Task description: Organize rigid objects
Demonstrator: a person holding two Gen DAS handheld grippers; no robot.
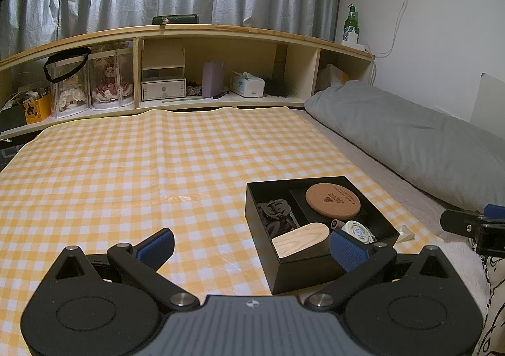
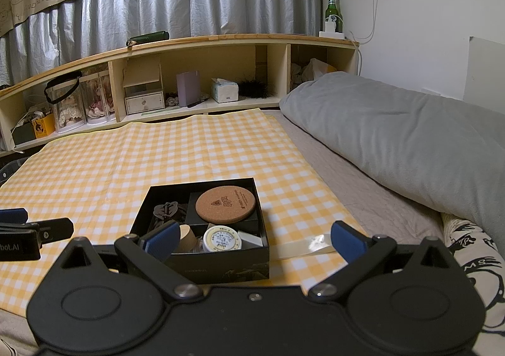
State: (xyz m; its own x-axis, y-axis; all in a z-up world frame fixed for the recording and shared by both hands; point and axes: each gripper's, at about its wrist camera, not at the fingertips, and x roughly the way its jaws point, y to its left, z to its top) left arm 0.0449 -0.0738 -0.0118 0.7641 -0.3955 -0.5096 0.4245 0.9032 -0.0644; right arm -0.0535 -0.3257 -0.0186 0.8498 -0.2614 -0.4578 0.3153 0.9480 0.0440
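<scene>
Box: we find the black box [image 2: 202, 258] on the checked cloth [image 1: 126, 172], near its front right corner, lid off.
Contents: cork coaster [image 2: 225, 204] lies flat on a dark inner tray at the back; dark hair clip [image 1: 274, 214] back left; wooden piece [image 1: 300, 240] front left; round white tin [image 2: 222, 238] front right. Flat on top, small bits low — we judge that keeps all in reach.
Left gripper [image 1: 249, 248]: spread wide, empty, low over the cloth; its right finger just beside the box's front edge.
Right gripper [image 2: 252, 240]: spread wide, empty, straddling the box's front half from above.
Stage: we judge the sorting near done; nothing loose on the cloth but a clear strip [image 2: 306, 245] just right of the box.
Surroundings: grey pillow [image 2: 394, 135] along the right, shelf [image 1: 189, 71] with boxes, tissues and dolls behind, green bottle [image 1: 351, 22] on top.
Obstacles: none between grippers and box; the two tools sit close, so we would watch for them knocking.
</scene>
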